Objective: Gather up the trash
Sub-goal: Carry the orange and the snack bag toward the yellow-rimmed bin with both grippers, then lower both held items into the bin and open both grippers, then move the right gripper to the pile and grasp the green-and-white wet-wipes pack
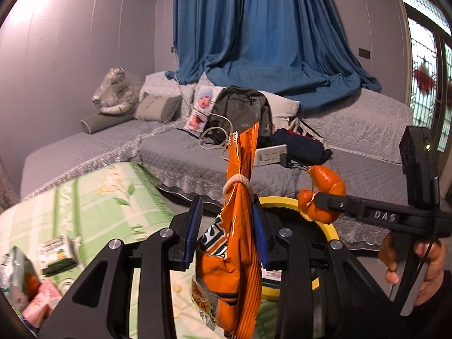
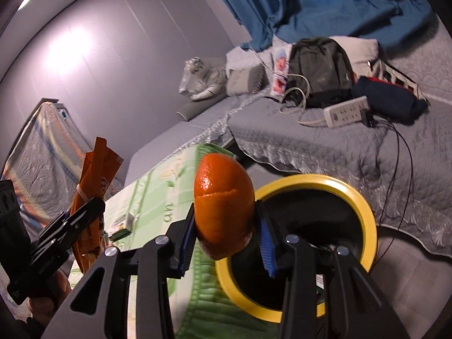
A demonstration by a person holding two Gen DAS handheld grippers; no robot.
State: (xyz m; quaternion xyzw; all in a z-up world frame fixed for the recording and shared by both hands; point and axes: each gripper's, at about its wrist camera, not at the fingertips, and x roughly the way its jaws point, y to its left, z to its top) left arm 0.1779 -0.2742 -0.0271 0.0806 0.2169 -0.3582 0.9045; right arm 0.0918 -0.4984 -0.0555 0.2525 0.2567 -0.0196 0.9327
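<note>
My left gripper [image 1: 227, 226] is shut on an orange snack bag [image 1: 234, 226] tied with a rubber band, held upright above the table edge. The bag also shows in the right wrist view [image 2: 90, 197], with the left gripper [image 2: 82, 217] around it. My right gripper [image 2: 226, 226] is shut on an orange peel [image 2: 224, 209] and holds it over the near rim of a black bin with a yellow rim [image 2: 364, 212]. In the left wrist view the right gripper [image 1: 319, 200] holds the peel [image 1: 325, 195] above the bin [image 1: 333, 230].
A table with a green floral cloth [image 1: 99, 197] carries small packets and wrappers [image 1: 56, 251] at the left. Behind stands a grey sofa [image 1: 353, 141] with a backpack [image 1: 240, 110], a power strip [image 1: 271, 154], cushions and cables. A blue curtain [image 1: 262, 28] hangs behind.
</note>
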